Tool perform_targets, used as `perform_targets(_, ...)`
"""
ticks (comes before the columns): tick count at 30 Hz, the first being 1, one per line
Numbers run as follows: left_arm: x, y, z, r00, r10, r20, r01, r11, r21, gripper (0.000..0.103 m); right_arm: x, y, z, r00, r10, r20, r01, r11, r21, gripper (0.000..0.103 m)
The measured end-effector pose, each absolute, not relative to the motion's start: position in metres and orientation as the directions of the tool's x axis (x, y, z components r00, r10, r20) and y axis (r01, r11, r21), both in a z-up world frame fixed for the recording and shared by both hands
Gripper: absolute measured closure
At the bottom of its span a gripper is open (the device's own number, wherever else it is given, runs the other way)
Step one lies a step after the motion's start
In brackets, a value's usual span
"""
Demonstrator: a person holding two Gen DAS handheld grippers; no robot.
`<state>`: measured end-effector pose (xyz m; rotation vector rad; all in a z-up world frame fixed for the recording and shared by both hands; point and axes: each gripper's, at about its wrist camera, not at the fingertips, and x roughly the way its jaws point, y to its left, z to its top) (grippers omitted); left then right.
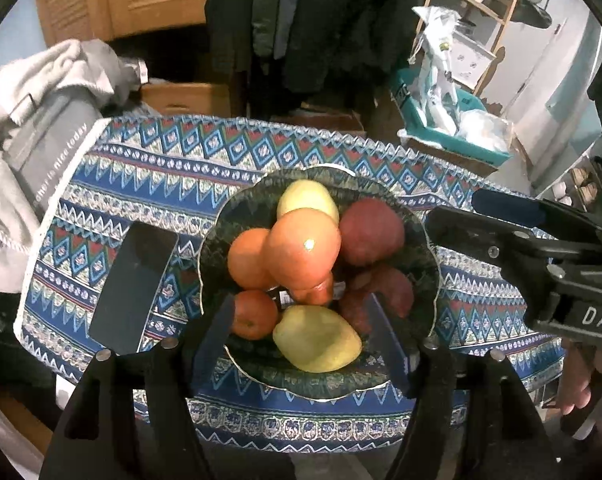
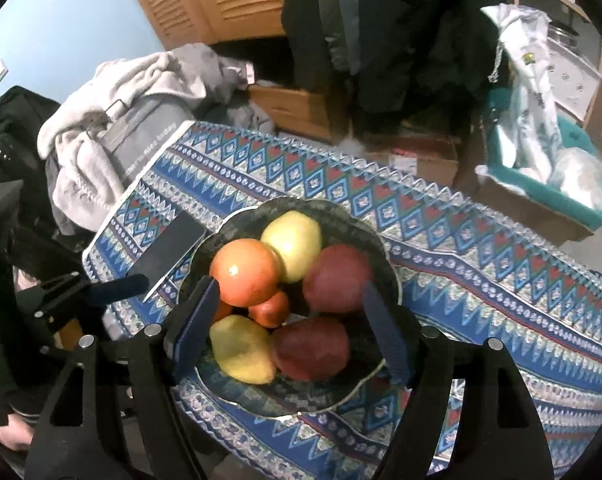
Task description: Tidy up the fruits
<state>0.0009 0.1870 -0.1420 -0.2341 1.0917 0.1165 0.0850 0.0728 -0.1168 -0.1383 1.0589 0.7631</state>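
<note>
You hold both grippers tilted steeply down over the fruit bowl (image 1: 429, 264): left gripper (image 1: 305, 344) and right gripper (image 2: 289, 328) each half-open, gripping nothing, fruit below their fingertips.

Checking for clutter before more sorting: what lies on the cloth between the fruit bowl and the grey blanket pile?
A dark phone lies flat on the patterned cloth, between the bowl and the blanket pile. Both wrist views show it.
</note>
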Motion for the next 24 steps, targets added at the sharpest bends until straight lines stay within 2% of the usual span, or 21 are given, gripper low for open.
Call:
perform_targets(8,-0.007,0.176,-0.118,0.496,-0.033,-0.868,-0.189,0.971,-0.145,0.033,0.073,0.050,-0.086,0.373,0.457,-0.807,-0.609,0.777,0.159,0.022)
perform_targets(13,-0.012,0.165,-0.095,0.537,-0.005,-0.844,-0.185,0.975,-0.123,0.027,0.067,0.033,-0.065,0.432,0.445,-0.784,-0.594,0.795,0.124,0.020)
perform_targets(15,-0.013,0.161,-0.086,0.558,0.001,-0.830,-0.178,0.977,-0.118,0.022,0.065,0.027,-0.058,0.449,0.447,-0.774,-0.589,0.800,0.120,0.019)
perform_targets(24,-0.020,0.140,-0.053,0.626,0.042,-0.779,-0.151,0.986,-0.068,0.016,0.056,-0.006,-0.029,0.506,0.450,-0.736,-0.551,0.825,0.126,0.018)
